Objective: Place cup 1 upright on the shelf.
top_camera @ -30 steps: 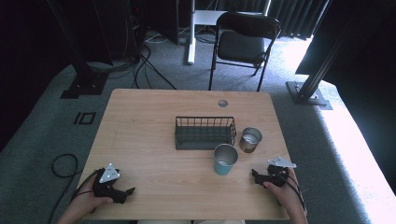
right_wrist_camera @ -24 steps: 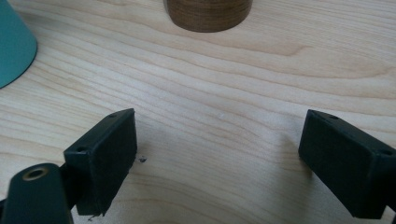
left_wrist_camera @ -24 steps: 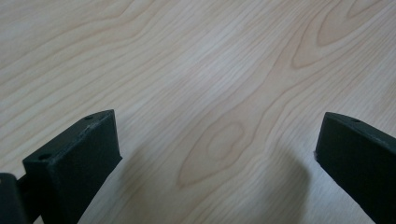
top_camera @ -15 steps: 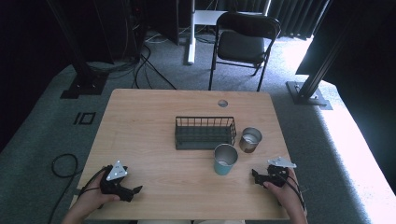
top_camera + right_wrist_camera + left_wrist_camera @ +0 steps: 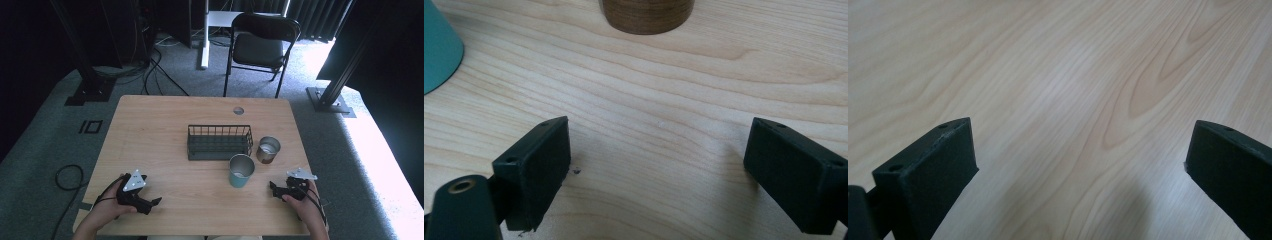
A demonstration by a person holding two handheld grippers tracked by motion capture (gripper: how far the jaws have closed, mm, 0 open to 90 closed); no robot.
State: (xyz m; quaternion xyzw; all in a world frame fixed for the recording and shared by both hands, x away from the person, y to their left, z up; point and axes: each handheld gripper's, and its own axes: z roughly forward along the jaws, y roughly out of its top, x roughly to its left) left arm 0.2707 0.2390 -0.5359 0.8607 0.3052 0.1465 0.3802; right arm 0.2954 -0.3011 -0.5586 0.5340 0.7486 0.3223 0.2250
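Observation:
My left gripper point(image 5: 153, 202) rests low over the front left of the wooden table point(image 5: 150, 130), held in a hand; its jaws stand wide apart over bare wood point(image 5: 1078, 125), so it is open. My right gripper point(image 5: 273, 188) sits at the front right, also open with nothing between its jaws. A teal cup point(image 5: 241, 170) stands upright just left of it, its base at the left edge point(image 5: 439, 45) of the right gripper view. A brown cup with a metal inside point(image 5: 268, 149) stands behind it, and its base point(image 5: 646, 15) lies straight ahead of the right jaws.
A black wire basket point(image 5: 219, 142) stands at the table's middle, just left of the brown cup. A round cable hole point(image 5: 238, 110) is near the far edge. A black folding chair point(image 5: 262, 47) stands beyond the table. Cables lie on the floor at the left.
The left gripper has slid a little to the right and turned its jaws rightward along the front edge. The right gripper and the cups have stayed put.

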